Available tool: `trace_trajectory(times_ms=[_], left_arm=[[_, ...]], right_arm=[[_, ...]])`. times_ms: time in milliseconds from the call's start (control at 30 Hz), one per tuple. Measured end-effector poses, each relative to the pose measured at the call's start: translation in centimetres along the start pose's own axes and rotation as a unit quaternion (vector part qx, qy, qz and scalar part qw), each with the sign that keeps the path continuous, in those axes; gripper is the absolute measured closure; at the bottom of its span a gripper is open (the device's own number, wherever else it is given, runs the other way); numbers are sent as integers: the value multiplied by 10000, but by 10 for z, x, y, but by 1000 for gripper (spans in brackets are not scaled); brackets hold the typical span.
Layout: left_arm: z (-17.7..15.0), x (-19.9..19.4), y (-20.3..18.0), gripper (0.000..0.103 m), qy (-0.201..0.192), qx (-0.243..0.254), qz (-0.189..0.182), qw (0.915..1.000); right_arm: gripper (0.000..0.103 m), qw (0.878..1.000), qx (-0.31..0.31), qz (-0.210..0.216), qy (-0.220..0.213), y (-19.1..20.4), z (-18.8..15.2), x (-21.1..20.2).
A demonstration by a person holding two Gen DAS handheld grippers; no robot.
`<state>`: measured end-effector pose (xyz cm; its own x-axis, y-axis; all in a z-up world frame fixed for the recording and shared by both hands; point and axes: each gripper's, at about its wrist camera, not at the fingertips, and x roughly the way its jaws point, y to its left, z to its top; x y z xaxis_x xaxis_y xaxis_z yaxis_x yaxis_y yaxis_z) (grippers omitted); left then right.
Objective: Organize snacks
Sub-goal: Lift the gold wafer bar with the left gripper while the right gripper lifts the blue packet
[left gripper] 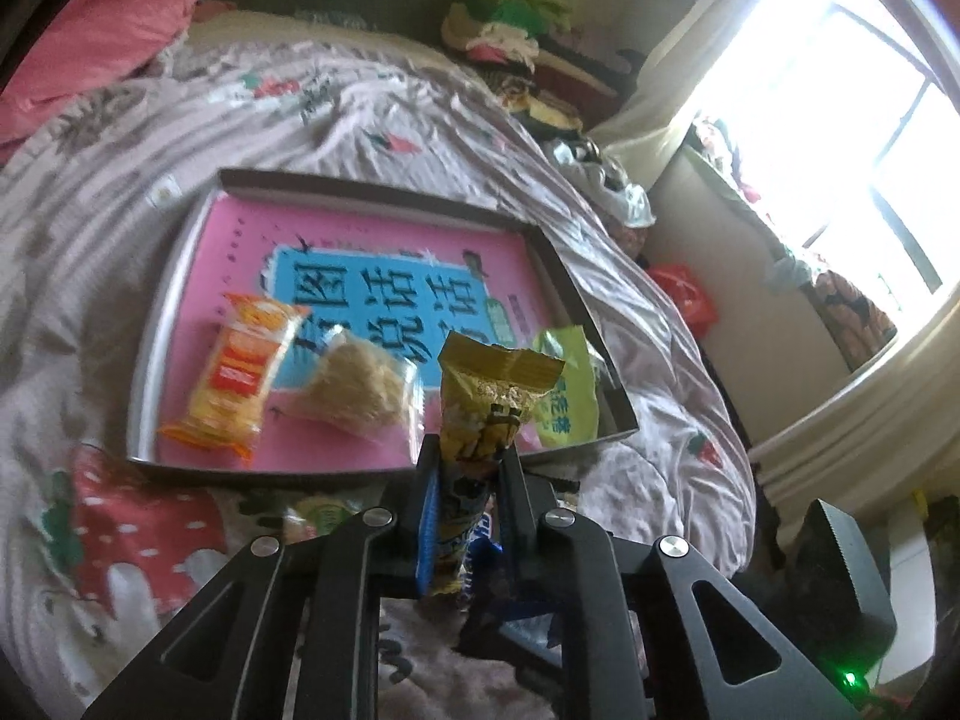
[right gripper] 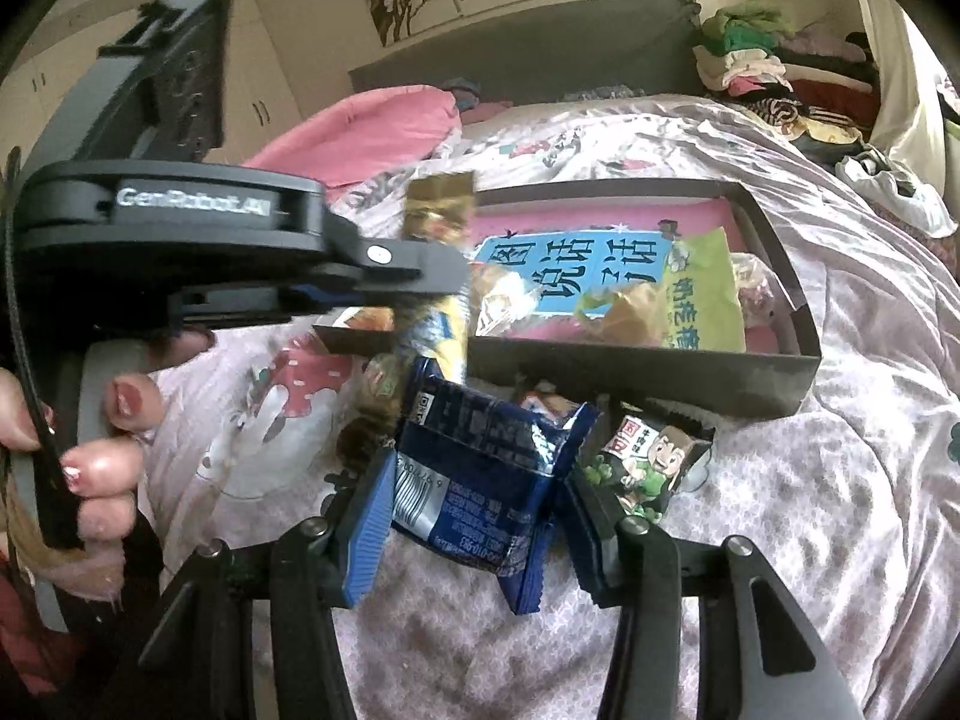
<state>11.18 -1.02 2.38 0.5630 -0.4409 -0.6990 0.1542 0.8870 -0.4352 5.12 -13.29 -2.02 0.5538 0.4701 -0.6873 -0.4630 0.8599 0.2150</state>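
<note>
My left gripper [left gripper: 469,456] is shut on a yellow snack packet [left gripper: 486,396], which stands upright just before the near wall of a shallow dark box [left gripper: 384,189]. The box, lined with a pink and blue book cover, holds an orange packet [left gripper: 237,381], a clear packet of pale strands [left gripper: 360,387] and a green packet [left gripper: 567,384]. In the right wrist view my right gripper [right gripper: 474,480] is shut on a dark blue packet [right gripper: 480,468] above the quilt, short of the box [right gripper: 660,372]. The left gripper [right gripper: 444,276] with the yellow packet [right gripper: 438,207] is at the left.
A small packet with a cartoon figure [right gripper: 651,462] lies on the flowered quilt [right gripper: 810,510] between my right gripper and the box. A person's hand [right gripper: 114,408] grips the left tool. A pink pillow [left gripper: 90,54], a clothes pile [left gripper: 510,30] and a bright window [left gripper: 840,150] ring the bed.
</note>
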Motion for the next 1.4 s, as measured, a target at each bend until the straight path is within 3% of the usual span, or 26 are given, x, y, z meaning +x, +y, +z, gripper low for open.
trace_trajectory(times_ms=[700, 1400], left_arm=[[-14, -37, 31, 86, -285, -257, 411, 9984], [7, -52, 13, 86, -711, -154, 603, 9955]], right_arm=[[52, 9992, 139, 2, -371, -11, 10, -14], [52, 9960, 400, -163, -783, -38, 26, -29]])
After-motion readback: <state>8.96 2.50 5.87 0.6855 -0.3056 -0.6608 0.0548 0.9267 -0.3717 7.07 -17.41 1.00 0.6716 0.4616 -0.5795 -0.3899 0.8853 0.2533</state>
